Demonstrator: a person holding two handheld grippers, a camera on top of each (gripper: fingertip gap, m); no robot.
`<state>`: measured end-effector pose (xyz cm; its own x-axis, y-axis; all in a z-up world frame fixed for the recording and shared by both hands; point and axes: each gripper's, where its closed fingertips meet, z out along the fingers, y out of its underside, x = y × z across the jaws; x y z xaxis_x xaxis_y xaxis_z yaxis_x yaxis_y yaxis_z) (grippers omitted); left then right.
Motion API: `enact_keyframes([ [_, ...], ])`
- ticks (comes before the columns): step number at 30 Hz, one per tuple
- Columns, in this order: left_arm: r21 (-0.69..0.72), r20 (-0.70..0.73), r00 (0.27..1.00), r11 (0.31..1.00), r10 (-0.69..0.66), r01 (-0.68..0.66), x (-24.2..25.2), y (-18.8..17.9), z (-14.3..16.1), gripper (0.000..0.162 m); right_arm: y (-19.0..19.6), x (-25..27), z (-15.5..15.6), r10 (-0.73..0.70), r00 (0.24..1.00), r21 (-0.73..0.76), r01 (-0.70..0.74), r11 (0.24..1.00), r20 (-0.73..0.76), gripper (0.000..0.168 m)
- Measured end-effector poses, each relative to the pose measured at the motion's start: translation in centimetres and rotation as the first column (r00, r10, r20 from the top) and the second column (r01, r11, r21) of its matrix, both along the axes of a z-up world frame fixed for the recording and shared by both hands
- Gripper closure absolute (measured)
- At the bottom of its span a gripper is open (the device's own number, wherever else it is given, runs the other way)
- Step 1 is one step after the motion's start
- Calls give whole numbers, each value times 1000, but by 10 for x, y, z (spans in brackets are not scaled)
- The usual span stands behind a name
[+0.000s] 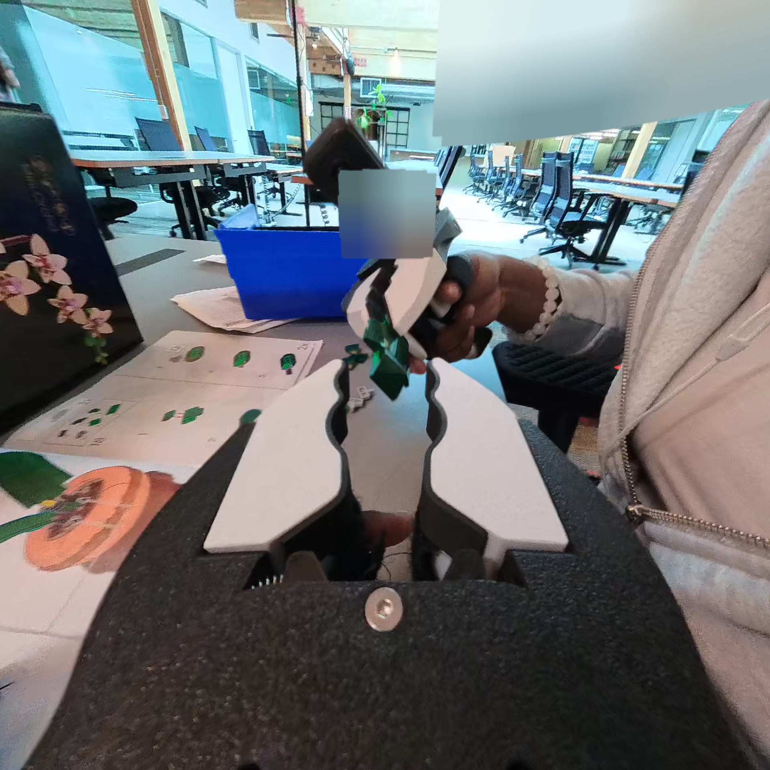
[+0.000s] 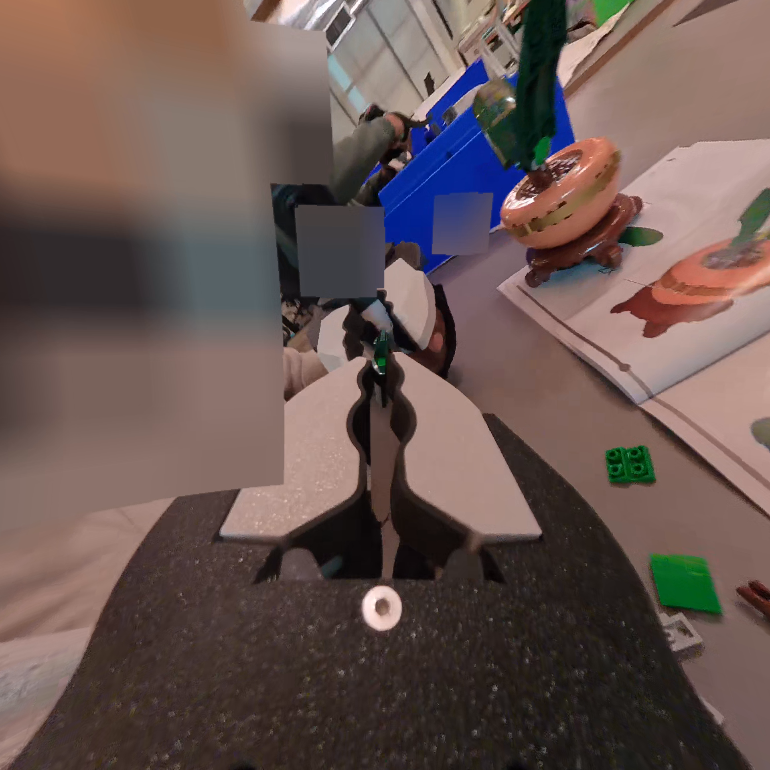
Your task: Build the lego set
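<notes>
My right gripper (image 2: pixel 380 359) is shut on a dark green leaf piece (image 2: pixel 381 354), which sticks out past its tips. In the left wrist view the right gripper (image 1: pixel 385 329) comes in from above, and the leaf piece (image 1: pixel 389 362) hangs just above and between my left gripper's tips. My left gripper (image 1: pixel 386 368) is open and empty, with its fingers either side of the piece and not touching it. The peach flowerpot model (image 2: pixel 562 200) on its brown stand carries a dark green stem (image 2: pixel 537 75) at the far right.
An open instruction booklet (image 1: pixel 187 396) (image 2: pixel 666 333) lies on the grey table. Loose pieces lie at the right: a bright green studded plate (image 2: pixel 629 464), a green flat tile (image 2: pixel 685 589), a brown piece (image 2: pixel 756 591). A blue bin (image 1: pixel 287 279) and the set's dark box (image 1: pixel 54 271) stand behind. My two grippers' fingertips are within a few centimetres of each other.
</notes>
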<state>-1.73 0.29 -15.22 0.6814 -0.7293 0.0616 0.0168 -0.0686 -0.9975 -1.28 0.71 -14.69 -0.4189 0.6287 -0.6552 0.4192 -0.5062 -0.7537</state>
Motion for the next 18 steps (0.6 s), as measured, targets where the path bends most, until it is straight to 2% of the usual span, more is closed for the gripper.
enact_keyframes([
  [1,-1,12,1000,1000,-9,9,4,-1,0,133,-4,0,-2,7,1000,41,-7,999,-10,163],
  [3,-1,32,999,999,-32,32,10,-5,-1,148,-11,2,-3,35,998,125,-28,992,-48,163],
  [9,15,49,997,998,-60,59,15,-16,-3,155,-20,4,-6,90,956,372,21,928,-279,163],
  [12,8,29,996,996,-85,85,18,-18,-5,146,-22,8,-11,91,936,338,31,940,-340,163],
  [14,-12,35,994,994,-105,105,19,-18,-7,149,-20,11,-5,85,923,320,44,946,-376,163],
  [18,-40,158,983,994,-94,102,8,-15,0,148,-14,11,-3,42,919,306,87,948,-391,163],
])
